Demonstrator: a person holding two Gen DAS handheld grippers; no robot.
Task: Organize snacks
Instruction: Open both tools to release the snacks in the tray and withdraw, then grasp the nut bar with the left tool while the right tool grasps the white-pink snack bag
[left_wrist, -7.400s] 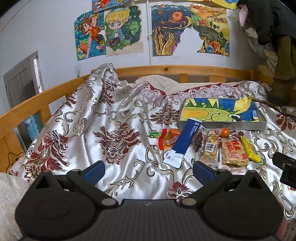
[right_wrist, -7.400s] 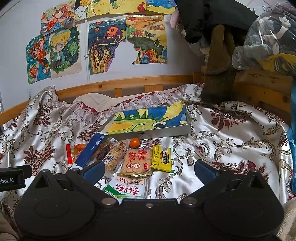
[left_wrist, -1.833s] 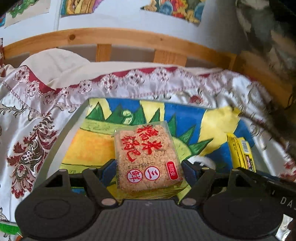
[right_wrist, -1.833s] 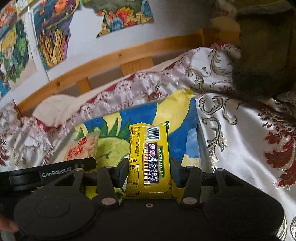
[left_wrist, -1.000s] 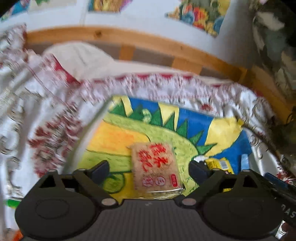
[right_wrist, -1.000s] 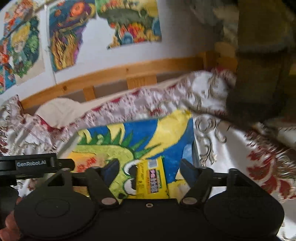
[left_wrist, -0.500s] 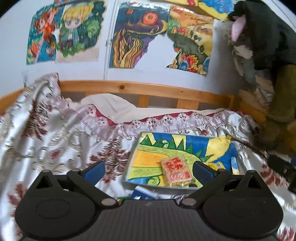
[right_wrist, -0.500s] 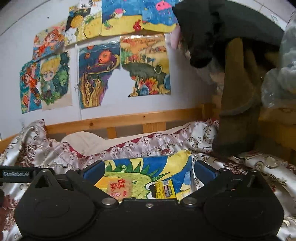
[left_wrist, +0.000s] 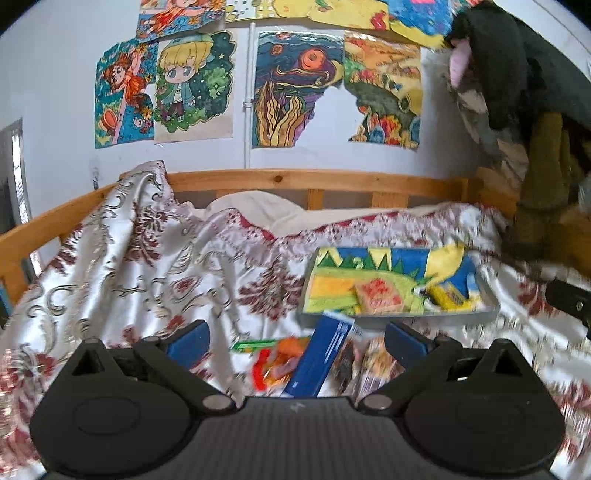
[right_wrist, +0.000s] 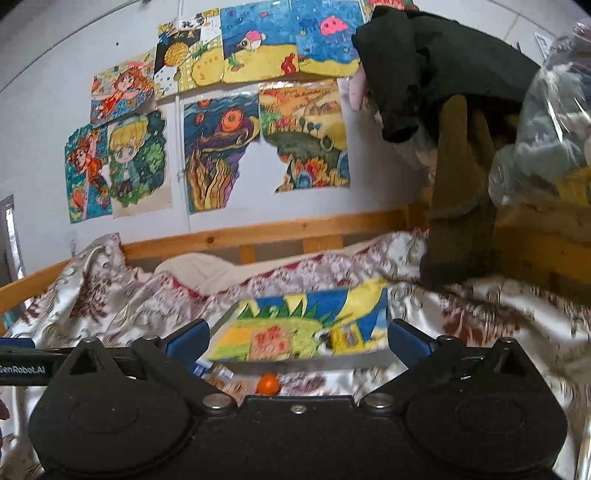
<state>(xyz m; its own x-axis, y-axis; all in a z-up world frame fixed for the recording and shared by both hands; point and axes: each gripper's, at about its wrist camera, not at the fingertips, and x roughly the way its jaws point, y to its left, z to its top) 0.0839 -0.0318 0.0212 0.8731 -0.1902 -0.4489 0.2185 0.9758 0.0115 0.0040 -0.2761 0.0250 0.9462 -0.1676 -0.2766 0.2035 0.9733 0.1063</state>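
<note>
Both grippers (left_wrist: 293, 338) (right_wrist: 298, 339) wide open, empty (blurry view): risk of mis-grabbing crowded packets (left_wrist: 343, 362) at 6 o'clock of tray (left_wrist: 397, 317).

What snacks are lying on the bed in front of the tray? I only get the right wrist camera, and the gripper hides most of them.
Observer: A long blue box lies there, its far end near the tray's front wall.
Operator: Anything to its left?
Observer: A red-orange packet, with a green item beside it.
Operator: Is the other gripper holding something?
Observer: No. The left gripper is open, with nothing between its fingers.
</note>
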